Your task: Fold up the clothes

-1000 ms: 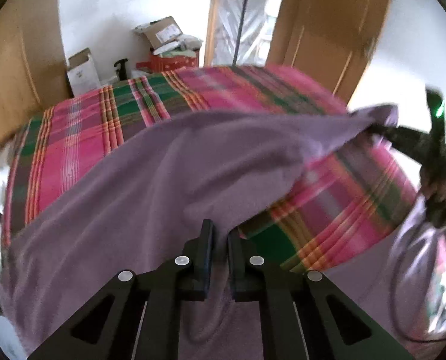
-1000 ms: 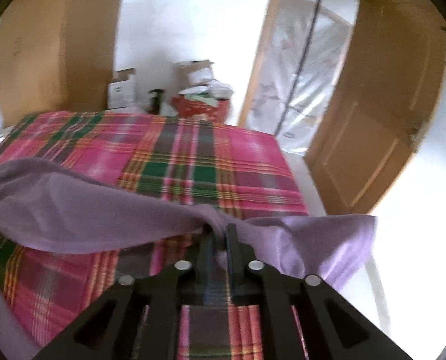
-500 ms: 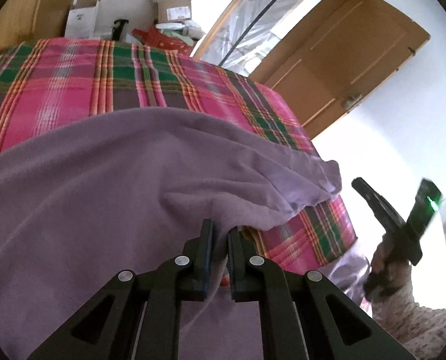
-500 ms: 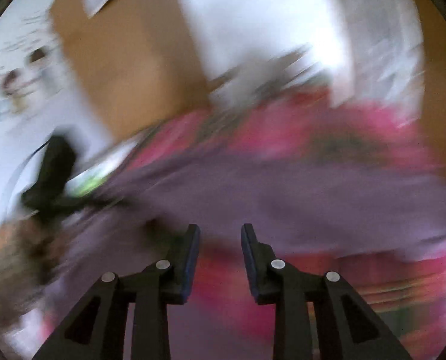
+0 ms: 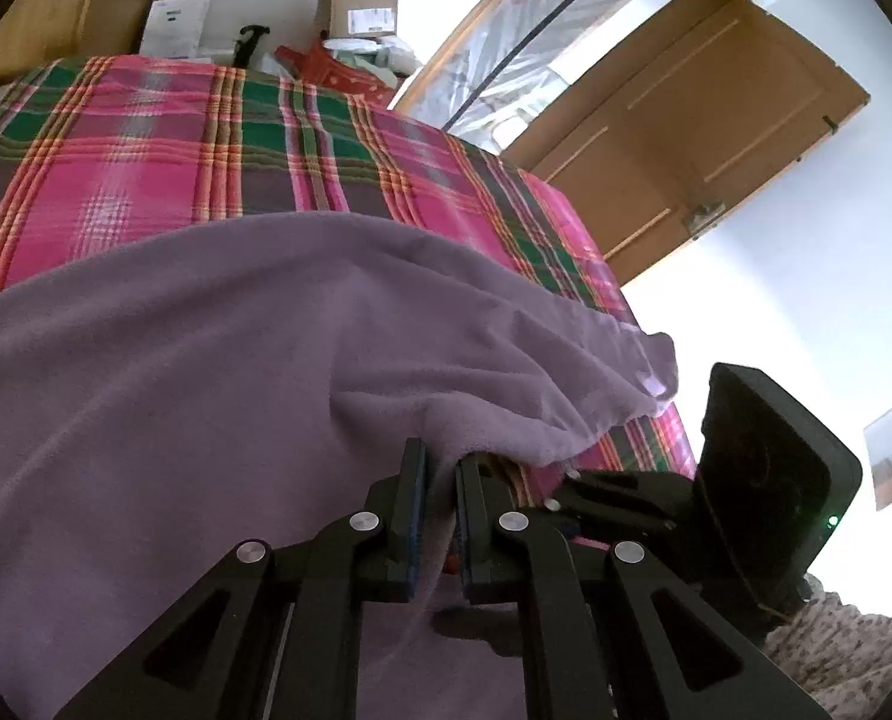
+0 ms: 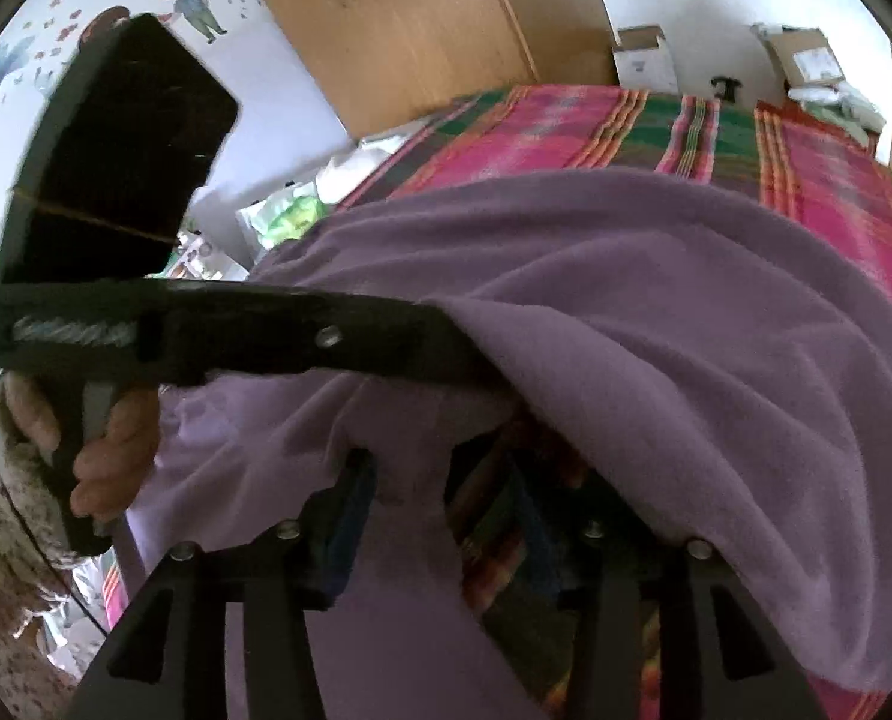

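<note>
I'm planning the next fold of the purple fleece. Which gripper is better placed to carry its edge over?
Left. The left gripper is shut on the purple fleece; the right gripper has just been opening, nothing pinched, and would probably need to regrasp.

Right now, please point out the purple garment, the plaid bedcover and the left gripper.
purple garment [image 5: 218, 360]: left wrist view, on its broad smooth middle.
plaid bedcover [image 5: 146, 168]: left wrist view, on a bare pink square.
left gripper [image 5: 441, 480]: left wrist view, between its fingertips, shut on cloth.
</note>
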`<control>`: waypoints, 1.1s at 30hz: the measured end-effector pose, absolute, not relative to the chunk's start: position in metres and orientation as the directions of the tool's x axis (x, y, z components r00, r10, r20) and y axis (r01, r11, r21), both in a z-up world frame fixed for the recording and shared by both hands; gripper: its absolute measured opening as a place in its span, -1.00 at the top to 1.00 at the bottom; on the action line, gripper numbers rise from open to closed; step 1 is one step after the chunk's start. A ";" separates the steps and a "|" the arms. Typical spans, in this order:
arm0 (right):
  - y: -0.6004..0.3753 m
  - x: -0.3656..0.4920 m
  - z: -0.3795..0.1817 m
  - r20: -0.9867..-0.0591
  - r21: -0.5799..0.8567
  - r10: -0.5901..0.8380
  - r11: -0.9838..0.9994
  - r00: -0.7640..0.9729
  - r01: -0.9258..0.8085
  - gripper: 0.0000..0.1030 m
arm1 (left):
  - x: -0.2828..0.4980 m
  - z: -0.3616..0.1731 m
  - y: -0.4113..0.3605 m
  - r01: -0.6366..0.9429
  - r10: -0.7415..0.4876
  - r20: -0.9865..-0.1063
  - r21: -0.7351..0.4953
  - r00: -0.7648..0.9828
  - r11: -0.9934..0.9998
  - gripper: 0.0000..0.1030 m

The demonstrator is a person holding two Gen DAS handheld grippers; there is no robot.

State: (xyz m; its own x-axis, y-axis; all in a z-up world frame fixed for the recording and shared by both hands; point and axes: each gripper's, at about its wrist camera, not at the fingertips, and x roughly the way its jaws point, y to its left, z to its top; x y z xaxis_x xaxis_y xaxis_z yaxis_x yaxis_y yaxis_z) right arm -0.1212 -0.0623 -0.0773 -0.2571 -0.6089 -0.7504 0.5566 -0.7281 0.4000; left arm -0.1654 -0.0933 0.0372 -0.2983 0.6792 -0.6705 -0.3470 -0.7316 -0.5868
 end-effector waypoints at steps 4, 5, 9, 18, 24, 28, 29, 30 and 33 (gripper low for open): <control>-0.064 -0.128 -0.080 -0.697 0.499 -0.688 -0.666 -0.201 0.554 0.15 | -0.168 0.032 -0.098 -0.332 0.686 -0.667 -0.602 -0.290 -0.726 0.83; -0.063 -0.126 -0.081 -0.682 0.524 -0.708 -0.650 -0.186 0.550 0.37 | -0.169 0.031 -0.099 -0.326 0.687 -0.668 -0.606 -0.287 -0.726 0.77; -0.058 -0.115 -0.077 -0.662 0.543 -0.728 -0.630 -0.178 0.555 0.86 | -0.170 0.027 -0.105 -0.311 0.703 -0.655 -0.631 -0.277 -0.711 0.76; -0.053 -0.071 -0.055 -0.658 0.427 -0.696 -0.661 -0.289 0.617 0.82 | -0.168 0.025 -0.101 -0.283 0.709 -0.658 -0.650 -0.254 -0.705 0.43; -0.056 -0.047 -0.049 -0.658 0.355 -0.692 -0.634 -0.299 0.687 0.60 | -0.155 0.040 -0.089 -0.316 0.690 -0.677 -0.616 -0.256 -0.721 0.36; -0.054 -0.050 -0.049 -0.679 0.304 -0.640 -0.692 -0.360 0.655 0.42 | -0.148 0.047 -0.082 -0.335 0.671 -0.694 -0.588 -0.259 -0.737 0.36; -0.051 -0.050 -0.049 -0.688 0.283 -0.615 -0.716 -0.384 0.638 0.41 | -0.146 0.049 -0.082 -0.339 0.666 -0.697 -0.580 -0.265 -0.741 0.36; -0.045 -0.051 -0.050 -0.690 0.296 -0.612 -0.726 -0.386 0.621 0.41 | -0.144 0.051 -0.082 -0.342 0.662 -0.699 -0.572 -0.272 -0.745 0.36; -0.014 -0.052 -0.049 -0.688 0.311 -0.577 -0.782 -0.441 0.540 0.41 | -0.138 0.056 -0.081 -0.357 0.645 -0.706 -0.545 -0.292 -0.759 0.36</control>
